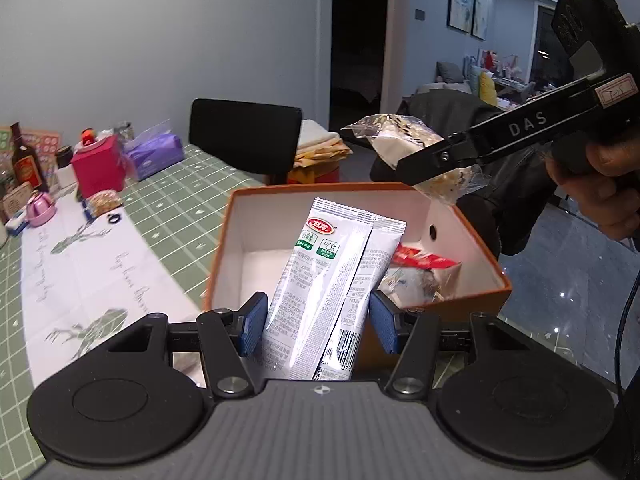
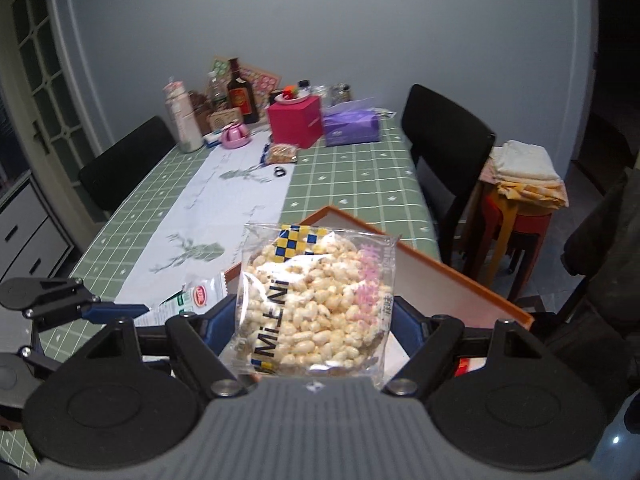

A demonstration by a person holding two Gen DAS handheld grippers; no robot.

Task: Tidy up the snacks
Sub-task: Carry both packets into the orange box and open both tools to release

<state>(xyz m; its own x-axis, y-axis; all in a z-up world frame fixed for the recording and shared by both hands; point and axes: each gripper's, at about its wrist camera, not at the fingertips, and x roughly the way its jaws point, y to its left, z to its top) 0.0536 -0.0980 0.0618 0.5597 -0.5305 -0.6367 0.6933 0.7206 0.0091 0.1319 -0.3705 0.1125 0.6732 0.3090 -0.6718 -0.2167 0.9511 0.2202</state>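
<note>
1. The left gripper [image 1: 318, 322] is closed on a white snack packet [image 1: 336, 280], with its blue pads [image 1: 253, 322] pressed against both long edges of the packet.
2. The white snack packet stands upright between the fingers, and its upper part is over the open orange box [image 1: 486, 258].
3. The right gripper [image 2: 312, 320] is closed on a clear bag of puffed rice cake [image 2: 316, 300], which fills the gap between its fingers.
4. In the left wrist view, the puffed rice cake bag hangs above the far right corner of the orange box, clear of its rim.
5. Inside the orange box, a red-wrapped snack [image 1: 424, 258] and a clear-wrapped snack [image 1: 416, 282] lie against the right wall.
6. The orange box rests on the bench [image 2: 352, 176], at its near edge.
7. Further along the bench from the orange box stand a pink box [image 2: 296, 126] and a purple tissue pack [image 2: 351, 125].
</note>
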